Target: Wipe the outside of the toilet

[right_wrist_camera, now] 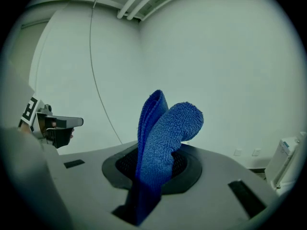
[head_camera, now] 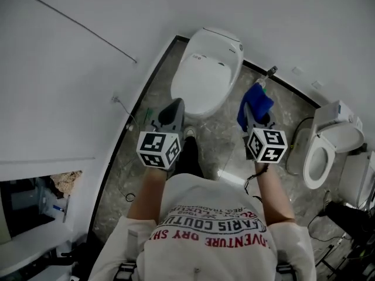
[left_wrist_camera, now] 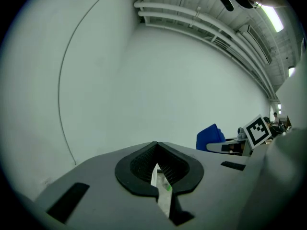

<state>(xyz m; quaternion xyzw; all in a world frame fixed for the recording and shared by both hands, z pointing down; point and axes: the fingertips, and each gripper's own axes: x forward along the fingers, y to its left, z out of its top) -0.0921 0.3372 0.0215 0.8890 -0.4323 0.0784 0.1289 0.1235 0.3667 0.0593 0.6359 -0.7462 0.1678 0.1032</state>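
The right gripper (head_camera: 258, 122) is clamping a blue cloth (head_camera: 255, 101) in its jaws, the cloth sticking up out of them; the left gripper (head_camera: 172, 111) is keeping its jaws together on nothing; both are hovering over the floor (head_camera: 220, 139) just short of the toilet (head_camera: 206, 69), not touching it; wiping seems not yet begun; next, the cloth is needing to be brought down flat against the toilet's outer shell.

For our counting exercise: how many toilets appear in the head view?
2: a lidded toilet straight ahead, an open toilet at right. The cut-off white shape at the right edge may be a third.
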